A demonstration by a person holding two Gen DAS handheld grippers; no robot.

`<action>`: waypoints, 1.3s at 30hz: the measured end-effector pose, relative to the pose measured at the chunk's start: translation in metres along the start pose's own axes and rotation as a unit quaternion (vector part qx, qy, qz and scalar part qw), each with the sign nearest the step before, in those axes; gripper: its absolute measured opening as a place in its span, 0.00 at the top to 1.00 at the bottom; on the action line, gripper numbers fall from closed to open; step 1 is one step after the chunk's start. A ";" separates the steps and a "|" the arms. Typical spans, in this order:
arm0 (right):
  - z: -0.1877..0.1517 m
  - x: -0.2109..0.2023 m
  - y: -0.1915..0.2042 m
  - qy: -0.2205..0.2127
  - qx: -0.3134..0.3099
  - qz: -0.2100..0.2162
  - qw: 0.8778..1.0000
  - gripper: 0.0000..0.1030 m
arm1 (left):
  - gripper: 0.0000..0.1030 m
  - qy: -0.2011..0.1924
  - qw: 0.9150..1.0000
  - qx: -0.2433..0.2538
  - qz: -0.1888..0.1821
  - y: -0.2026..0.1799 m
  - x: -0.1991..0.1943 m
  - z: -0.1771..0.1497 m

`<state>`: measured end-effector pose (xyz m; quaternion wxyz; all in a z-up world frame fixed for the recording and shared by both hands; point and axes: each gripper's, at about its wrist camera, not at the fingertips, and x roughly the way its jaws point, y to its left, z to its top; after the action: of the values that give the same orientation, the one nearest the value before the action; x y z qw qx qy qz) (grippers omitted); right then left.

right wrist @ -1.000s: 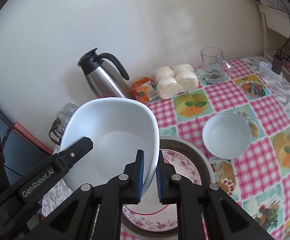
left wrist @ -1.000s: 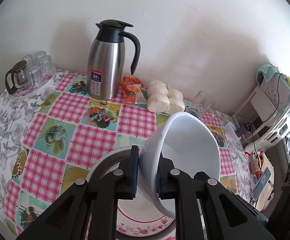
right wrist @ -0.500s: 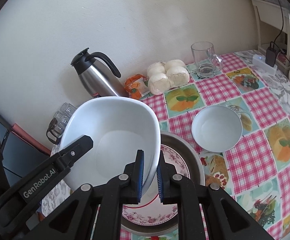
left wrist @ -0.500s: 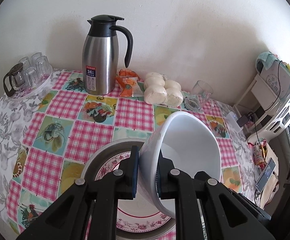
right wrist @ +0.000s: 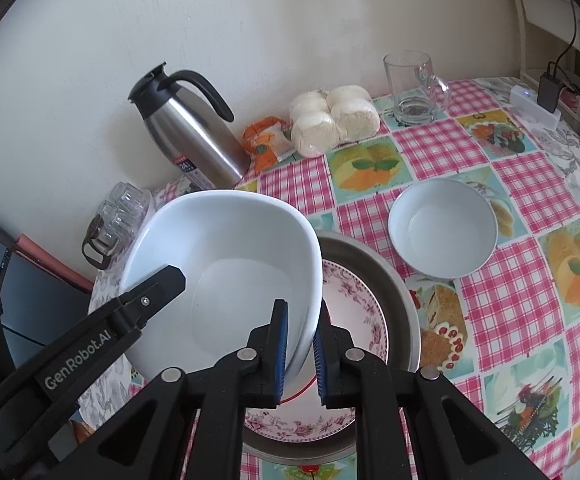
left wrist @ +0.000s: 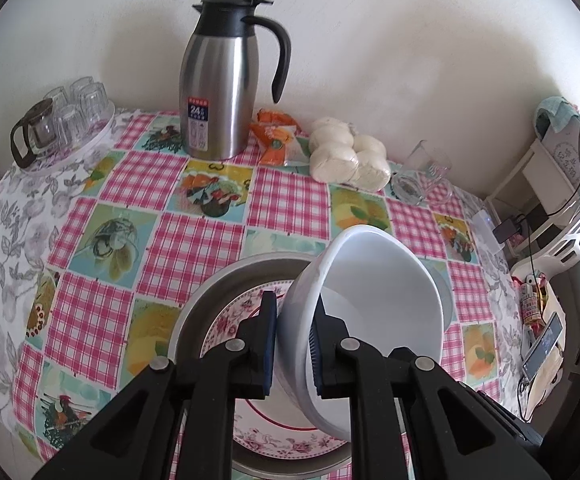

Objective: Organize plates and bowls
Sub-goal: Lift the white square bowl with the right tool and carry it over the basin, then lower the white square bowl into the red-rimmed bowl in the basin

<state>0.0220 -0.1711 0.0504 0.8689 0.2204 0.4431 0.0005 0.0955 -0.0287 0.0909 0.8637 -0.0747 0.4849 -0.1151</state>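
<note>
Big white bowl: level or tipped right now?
Tipped. The big white bowl hangs at a slant over the floral plate, its rim clamped by both tools.

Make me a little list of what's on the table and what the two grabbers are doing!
left gripper: shut on big white bowl rim
right gripper: shut on the opposite rim
bowl position: tilted, above the flowered plate
plate: inside metal pan
small white bowl: on tablecloth beside the pan
by the wall: steel jug, buns, glass mug

A steel thermos jug [left wrist: 220, 80], bagged buns [left wrist: 348, 154] and a glass mug [right wrist: 410, 86] line the wall.
</note>
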 end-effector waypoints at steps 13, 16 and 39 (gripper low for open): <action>-0.005 0.016 0.003 0.025 -0.010 -0.028 0.999 0.85 | 0.85 0.052 0.999 -0.008 0.007 0.008 0.029 -0.008; -0.006 0.018 0.002 0.030 -0.010 -0.032 0.999 0.85 | 0.84 0.061 0.998 -0.006 0.012 0.008 0.034 -0.010; -0.009 0.032 0.004 0.056 -0.019 -0.043 0.997 0.83 | 0.72 0.085 0.996 -0.005 0.025 0.008 0.049 -0.014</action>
<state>0.0351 -0.1577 0.0226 0.8461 0.1843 0.4998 -0.0158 0.1092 -0.0341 0.0416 0.8214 -0.0570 0.5592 -0.0968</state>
